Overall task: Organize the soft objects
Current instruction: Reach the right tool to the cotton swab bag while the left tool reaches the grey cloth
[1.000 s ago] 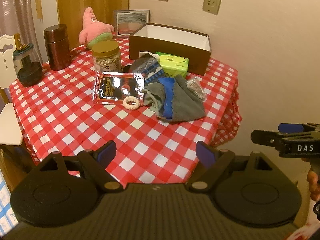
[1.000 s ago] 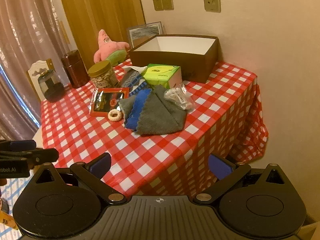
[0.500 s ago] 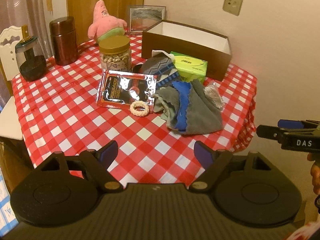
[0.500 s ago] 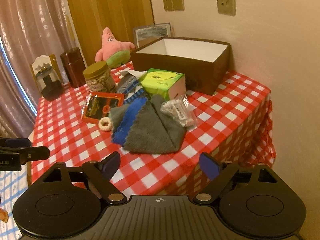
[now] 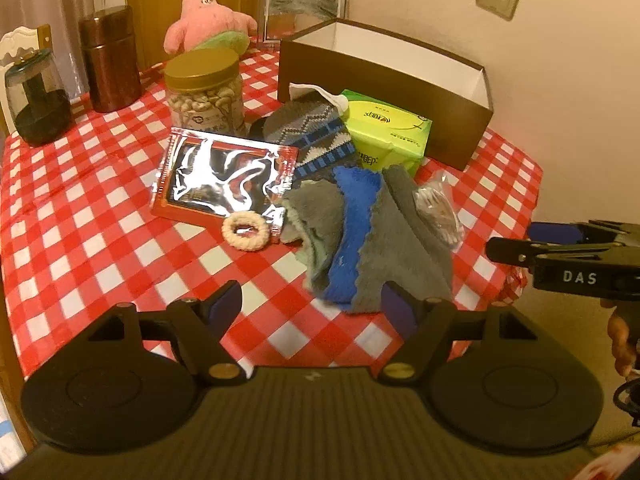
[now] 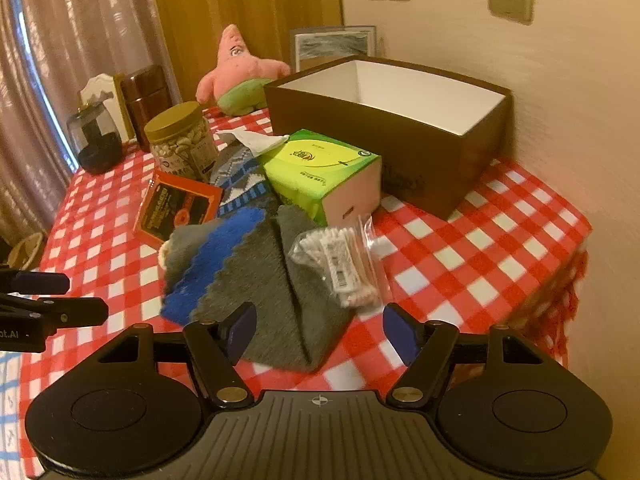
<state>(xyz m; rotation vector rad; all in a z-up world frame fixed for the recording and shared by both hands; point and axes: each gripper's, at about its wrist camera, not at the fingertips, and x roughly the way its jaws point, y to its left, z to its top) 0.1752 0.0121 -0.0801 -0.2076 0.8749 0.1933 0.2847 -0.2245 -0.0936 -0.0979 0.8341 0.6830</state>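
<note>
- Both grippers are held spread and empty: nothing is gripped by the left gripper (image 5: 310, 306) or the right gripper (image 6: 320, 326).
- The grey and blue cloth (image 6: 240, 276) is found on the checked tablecloth (image 5: 100, 240), directly ahead of both pairs of fingertips; its near edge is seen just past the right gripper's left finger (image 6: 240, 326).
- The cloth's long axis is seen running away from the fingers, toward the tissue box (image 6: 320, 172).
- The right gripper is judged nearer to the cloth.
- Soft things counted: one cloth, one patterned knit piece (image 5: 316, 140), one pink plush star (image 5: 208, 18).
- One open brown box (image 6: 384, 128) is seen beyond, well apart from the fingers; its visible inside is bare.
</note>
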